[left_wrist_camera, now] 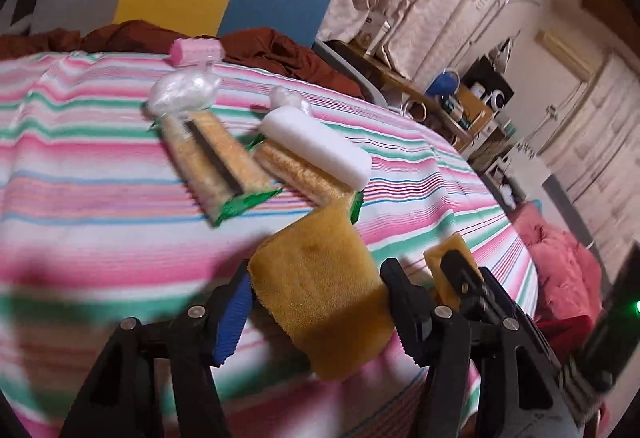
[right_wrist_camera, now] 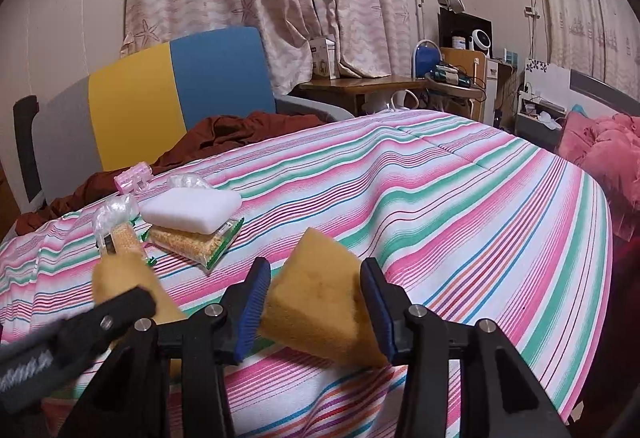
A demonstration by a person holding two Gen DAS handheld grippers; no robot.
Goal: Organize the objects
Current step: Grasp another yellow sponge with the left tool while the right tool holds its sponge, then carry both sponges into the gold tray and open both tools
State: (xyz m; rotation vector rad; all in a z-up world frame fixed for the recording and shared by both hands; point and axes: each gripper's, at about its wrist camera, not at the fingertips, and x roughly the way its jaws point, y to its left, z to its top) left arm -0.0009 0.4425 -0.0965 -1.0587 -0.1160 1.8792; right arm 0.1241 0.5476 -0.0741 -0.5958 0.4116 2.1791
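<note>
Each hand-held gripper, left (left_wrist_camera: pixel 316 314) and right (right_wrist_camera: pixel 312 312), is clamped on a soft yellow-brown sponge block (left_wrist_camera: pixel 320 302) (right_wrist_camera: pixel 320 302) above the striped bedspread (right_wrist_camera: pixel 440 198). The sponges squash easily, so the right one's corner grip could slip. Either could knock the white foam block (right_wrist_camera: pixel 192 208) off its noodle packet (right_wrist_camera: pixel 192 244).

Yellow sponge (right_wrist_camera: pixel 316 302) porous, matt, rough foam. White sponge (right_wrist_camera: pixel 192 208) finer foam, smooth, matt, on glossy clear plastic noodle pkt (right_wrist_camera: pixel 200 242). Striped bedspread (right_wrist_camera: pixel 440 198) woven cloth, matt, lightly creased. Pink clip (right_wrist_camera: pixel 134 177) glossy plastic near far-left edge. Gripper pads (right_wrist_camera: pixel 250 312) ribbed blue rubber w/ matt black plastic frames, metal pins.
</note>
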